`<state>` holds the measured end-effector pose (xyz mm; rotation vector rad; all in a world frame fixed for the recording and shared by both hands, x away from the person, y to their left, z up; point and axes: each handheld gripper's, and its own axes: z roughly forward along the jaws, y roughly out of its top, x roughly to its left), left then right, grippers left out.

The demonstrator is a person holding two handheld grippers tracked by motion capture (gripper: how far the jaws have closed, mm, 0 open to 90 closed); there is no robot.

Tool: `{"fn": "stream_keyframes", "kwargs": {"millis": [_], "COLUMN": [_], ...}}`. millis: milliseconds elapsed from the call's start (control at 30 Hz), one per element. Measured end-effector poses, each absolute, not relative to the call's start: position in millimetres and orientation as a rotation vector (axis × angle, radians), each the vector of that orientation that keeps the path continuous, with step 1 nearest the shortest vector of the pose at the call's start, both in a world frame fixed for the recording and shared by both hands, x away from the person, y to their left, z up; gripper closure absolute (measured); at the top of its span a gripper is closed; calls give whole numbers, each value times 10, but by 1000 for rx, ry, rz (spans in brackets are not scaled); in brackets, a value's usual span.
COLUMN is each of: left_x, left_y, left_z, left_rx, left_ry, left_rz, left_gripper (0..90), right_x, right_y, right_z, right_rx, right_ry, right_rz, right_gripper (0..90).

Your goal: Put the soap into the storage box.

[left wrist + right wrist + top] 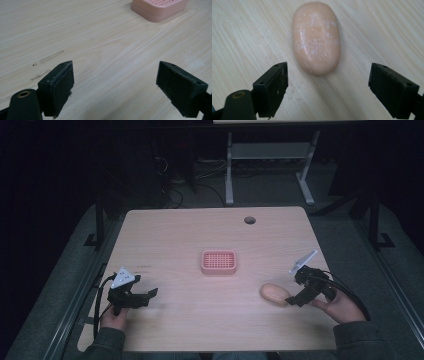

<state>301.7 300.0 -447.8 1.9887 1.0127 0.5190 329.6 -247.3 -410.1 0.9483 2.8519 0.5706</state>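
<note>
**Both grippers spread, soap bar lying ahead of the right one**

On the pale wood-grain table (pixel 190 230), the left gripper (pixel 145 296) sits low near the near-left corner, its two black jaws wide apart with bare tabletop between them. In the left gripper view, the pink rectangular plastic soap dish with a grid top (pixel 160 8) lies well ahead of that gripper and off to its right.

Farther right, the peach-coloured oval bar of soap (pixel 315 37) rests flat on the wood, apart from the dish. In the right gripper view its long axis runs straight away from the right gripper (pixel 328 90), one rounded end pointing back at the gap between the jaws. Those jaws stand wide apart, just short of the bar's near end, touching nothing. White flecks mark its top face.
</note>
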Motion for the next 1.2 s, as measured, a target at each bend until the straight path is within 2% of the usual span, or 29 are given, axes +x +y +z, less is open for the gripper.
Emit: {"fn": "stream_keyframes", "kwargs": {"millis": [467,1200], "left_x": [3021,3020], "left_y": [2997,2985], "left_z": [-4475,-4477], "left_rx": [1996,1983], "left_ry": [1017,1022], "left_rz": [517,513], "left_gripper": [143,143], "right_x": [3467,3581], "right_y": [-2137,-1926], "right_z": [-4138,-4348], "right_rx": [848,837], "right_ry": [2925,2992], "right_rz": [489,382], "right_gripper": [157,187]}}
